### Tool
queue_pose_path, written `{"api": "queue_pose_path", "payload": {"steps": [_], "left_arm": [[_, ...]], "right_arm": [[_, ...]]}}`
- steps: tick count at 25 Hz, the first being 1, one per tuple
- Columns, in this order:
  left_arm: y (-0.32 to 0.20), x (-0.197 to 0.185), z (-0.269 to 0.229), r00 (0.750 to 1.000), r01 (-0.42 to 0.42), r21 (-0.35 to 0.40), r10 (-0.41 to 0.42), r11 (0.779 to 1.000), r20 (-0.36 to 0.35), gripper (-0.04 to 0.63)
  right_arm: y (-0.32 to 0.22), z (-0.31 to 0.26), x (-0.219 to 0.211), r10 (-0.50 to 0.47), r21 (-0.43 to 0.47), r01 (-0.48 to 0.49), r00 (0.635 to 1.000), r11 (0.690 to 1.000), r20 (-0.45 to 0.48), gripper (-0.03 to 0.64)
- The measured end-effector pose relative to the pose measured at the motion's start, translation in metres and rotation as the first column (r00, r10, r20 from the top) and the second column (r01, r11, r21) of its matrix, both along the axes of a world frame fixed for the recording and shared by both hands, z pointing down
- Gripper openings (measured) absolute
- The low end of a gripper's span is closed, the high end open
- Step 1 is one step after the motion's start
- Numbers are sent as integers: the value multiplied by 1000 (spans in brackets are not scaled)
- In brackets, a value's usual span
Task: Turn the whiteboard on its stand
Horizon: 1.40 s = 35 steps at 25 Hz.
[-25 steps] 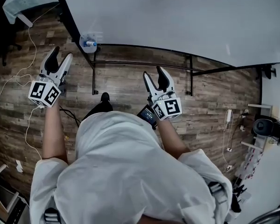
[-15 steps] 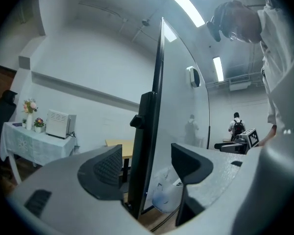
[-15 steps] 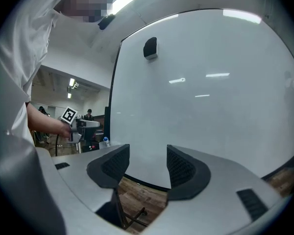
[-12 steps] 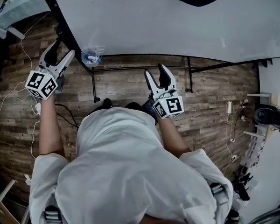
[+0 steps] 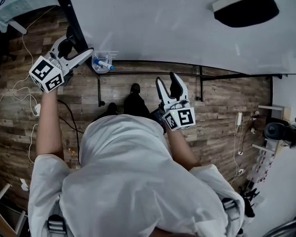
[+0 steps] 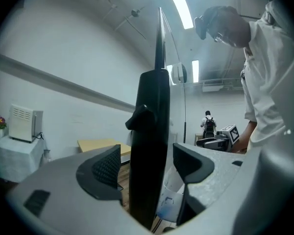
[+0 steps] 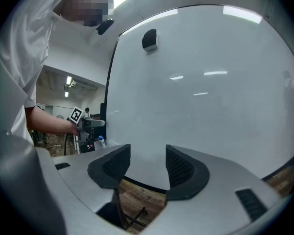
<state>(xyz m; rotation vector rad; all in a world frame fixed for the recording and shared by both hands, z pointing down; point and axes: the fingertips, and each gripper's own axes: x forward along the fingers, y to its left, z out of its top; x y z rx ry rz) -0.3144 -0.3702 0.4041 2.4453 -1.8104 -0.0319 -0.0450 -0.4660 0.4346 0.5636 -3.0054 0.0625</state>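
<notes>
The whiteboard (image 5: 177, 19) fills the top of the head view, white with a black frame (image 5: 69, 14) down its left side. My left gripper (image 5: 79, 46) is open and straddles that frame edge (image 6: 154, 131). Its jaws have just been opening, and the pads (image 6: 105, 168) stand off the frame on both sides. My right gripper (image 5: 166, 79) is open and empty, just in front of the board's lower edge (image 5: 153, 62). In the right gripper view the board face (image 7: 201, 92) stands ahead of the open right gripper (image 7: 148, 165).
A clear cup with a blue-capped marker (image 5: 102, 62) hangs at the board's lower left corner. Black stand tubes (image 5: 201, 83) run under the board. A black eraser (image 5: 246, 6) sticks to the board. Cables (image 5: 24, 93) lie on the wood floor; equipment (image 5: 281, 132) stands at right.
My left gripper has swung up and right to the board's black side frame, which now sits between its wider jaws. My right gripper has shifted slightly.
</notes>
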Motion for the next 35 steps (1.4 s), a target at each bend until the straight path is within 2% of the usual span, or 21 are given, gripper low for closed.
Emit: {"api": "queue_pose_path", "payload": {"steps": [6, 9, 13, 18, 22, 35], "left_arm": [[-6, 8, 3, 1000, -31, -28, 31, 999, -6, 316], [-9, 9, 3, 999, -38, -26, 38, 999, -8, 293], [-12, 4, -1, 1000, -24, -13, 24, 1000, -5, 242], [-7, 9, 2, 1000, -21, -9, 21, 1000, -11, 235], [-7, 9, -1, 999, -38, -7, 38, 999, 14, 224], [-1, 2, -1, 998, -63, 21, 63, 998, 20, 207]], "right_arm": [[-6, 0, -25, -64, 6, 64, 998, 998, 1, 219], [-5, -1, -33, -82, 10, 82, 997, 997, 7, 219], [-4, 2, -36, -86, 1, 86, 996, 996, 12, 216], [-2, 8, -29, -77, -39, 78, 997, 996, 13, 210], [-3, 4, -29, -74, -25, 74, 997, 997, 12, 207], [-4, 2, -33, -79, -26, 80, 997, 996, 11, 196]]}}
